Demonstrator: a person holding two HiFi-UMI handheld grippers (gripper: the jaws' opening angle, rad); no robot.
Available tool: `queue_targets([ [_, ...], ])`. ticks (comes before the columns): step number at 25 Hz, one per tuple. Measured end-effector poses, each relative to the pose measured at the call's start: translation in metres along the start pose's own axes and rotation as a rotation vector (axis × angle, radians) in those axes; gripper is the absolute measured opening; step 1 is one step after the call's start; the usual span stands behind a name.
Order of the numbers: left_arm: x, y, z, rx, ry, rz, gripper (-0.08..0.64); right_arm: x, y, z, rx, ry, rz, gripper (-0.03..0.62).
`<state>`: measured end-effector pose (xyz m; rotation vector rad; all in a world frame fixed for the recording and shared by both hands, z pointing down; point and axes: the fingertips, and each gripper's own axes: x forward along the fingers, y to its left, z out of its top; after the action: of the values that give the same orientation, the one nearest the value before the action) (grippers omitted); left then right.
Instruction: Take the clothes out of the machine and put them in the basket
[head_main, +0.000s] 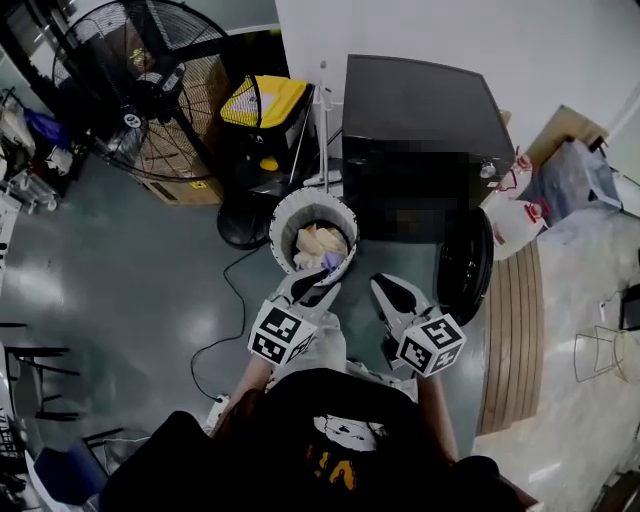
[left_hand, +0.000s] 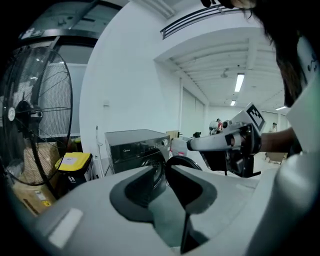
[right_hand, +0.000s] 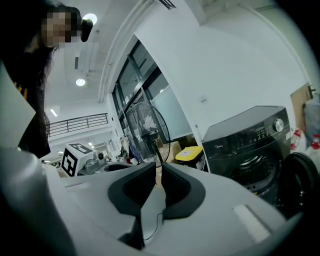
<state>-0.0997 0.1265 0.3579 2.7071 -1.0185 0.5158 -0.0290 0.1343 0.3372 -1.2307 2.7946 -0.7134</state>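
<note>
The person is holding both grippers out ahead of the torso (head_main: 330, 440), side by side in the lower middle of the head view. The left gripper (head_main: 318, 288) is pointing toward the top of the frame, its jaws sitting all but together and gripping nothing. The right gripper (head_main: 381, 284) is angling up and left, and its jaws are drawn to a thin slit, likewise empty. The left forearm (head_main: 252, 378) and right forearm (head_main: 432, 400) are reaching forward from the shoulders.
</note>
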Motion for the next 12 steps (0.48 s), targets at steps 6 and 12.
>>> queue_targets([
  [6, -0.025, -0.029, 0.001, 0.014, -0.013, 0.019, 0.097, -0.023, 0.023, 0.000, -0.017, -0.038, 0.027, 0.022],
  [12, -0.047, -0.044, 0.000, 0.021, -0.020, 0.025, 0.044, -0.032, 0.041, -0.002, -0.033, -0.045, 0.051, 0.008],
])
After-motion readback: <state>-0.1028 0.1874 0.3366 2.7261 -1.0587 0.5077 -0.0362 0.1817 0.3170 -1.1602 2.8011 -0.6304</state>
